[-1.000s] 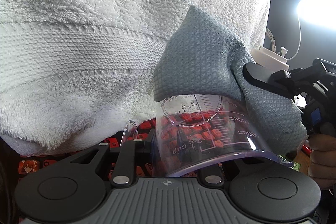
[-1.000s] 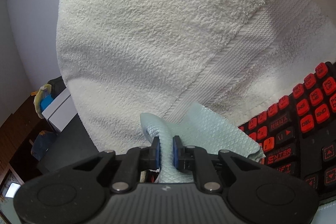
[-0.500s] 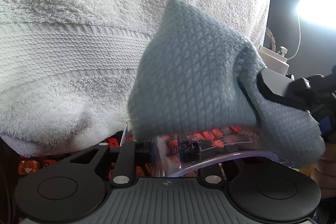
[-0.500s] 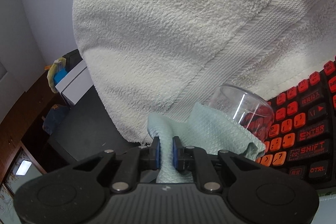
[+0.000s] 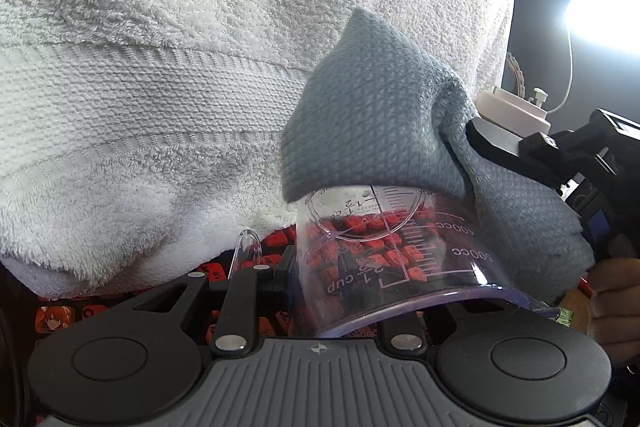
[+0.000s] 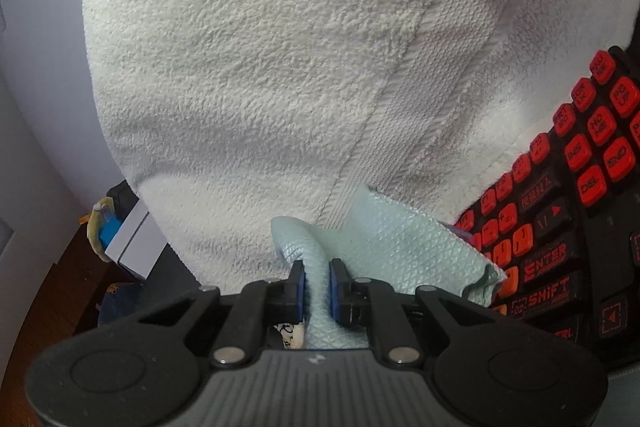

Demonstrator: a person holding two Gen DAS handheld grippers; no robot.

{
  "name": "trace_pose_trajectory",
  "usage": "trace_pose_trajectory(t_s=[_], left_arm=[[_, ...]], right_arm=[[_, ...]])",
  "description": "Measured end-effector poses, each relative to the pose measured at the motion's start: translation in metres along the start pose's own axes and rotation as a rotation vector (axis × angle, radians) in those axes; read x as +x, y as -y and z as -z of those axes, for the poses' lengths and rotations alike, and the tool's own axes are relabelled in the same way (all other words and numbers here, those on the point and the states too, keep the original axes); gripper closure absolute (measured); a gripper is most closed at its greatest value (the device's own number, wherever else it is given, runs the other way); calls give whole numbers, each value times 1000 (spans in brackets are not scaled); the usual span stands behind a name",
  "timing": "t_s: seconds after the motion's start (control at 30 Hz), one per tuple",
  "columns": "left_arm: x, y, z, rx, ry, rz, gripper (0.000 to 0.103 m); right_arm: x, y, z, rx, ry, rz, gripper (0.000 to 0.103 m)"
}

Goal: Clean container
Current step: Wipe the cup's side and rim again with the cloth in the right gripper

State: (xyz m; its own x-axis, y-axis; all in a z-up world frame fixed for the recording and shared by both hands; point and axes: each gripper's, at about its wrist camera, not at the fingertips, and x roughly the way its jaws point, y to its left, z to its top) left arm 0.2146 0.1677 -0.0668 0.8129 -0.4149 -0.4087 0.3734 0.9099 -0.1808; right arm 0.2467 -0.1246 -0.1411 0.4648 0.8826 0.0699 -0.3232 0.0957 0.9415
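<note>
My left gripper is shut on a clear plastic measuring cup with printed cc and cup marks, held on its side with its base pointing away. A grey-blue waffle-weave cloth lies over the cup's base and far side. My right gripper is shut on that cloth, which looks pale green in the right wrist view. In the left wrist view the right gripper comes in from the right, pressing the cloth against the cup. The cup is hidden in the right wrist view.
A thick white terry towel fills the background of both views. A black keyboard with red keys lies under it. A white bottle top and a bright lamp are at the right.
The cloth swept down over most of the cup half a second ago and has now moved back up to its base, leaving the cup's side marks showing again. The left gripper has stayed put.
</note>
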Motion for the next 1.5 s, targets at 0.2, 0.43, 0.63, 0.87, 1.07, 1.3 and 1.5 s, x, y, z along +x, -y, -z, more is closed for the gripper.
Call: trace_pose_trajectory(t_s=[0.2,0.43,0.63,0.87,1.07,1.3,1.5], left_arm=[[17,18,-9,0,0,-1,83],[16,18,-7,2,-1,-1,83],[15,18,-6,3,-1,-2,82],[13,17,-6,3,-1,-3,82],[19,20,-8,3,-1,-2,83],[25,24,-10,4,0,-3,82],[19,16,-6,5,0,-3,82]], right_arm=[[11,-8,11,-18,-91,-26,93],[7,-6,5,-3,-76,-22,93],[-5,6,-8,61,4,-15,92],[-2,6,-4,77,13,-17,92],[10,-5,10,17,-57,-27,93],[7,-6,6,15,-58,-22,93],[-11,4,-10,43,61,11,91]])
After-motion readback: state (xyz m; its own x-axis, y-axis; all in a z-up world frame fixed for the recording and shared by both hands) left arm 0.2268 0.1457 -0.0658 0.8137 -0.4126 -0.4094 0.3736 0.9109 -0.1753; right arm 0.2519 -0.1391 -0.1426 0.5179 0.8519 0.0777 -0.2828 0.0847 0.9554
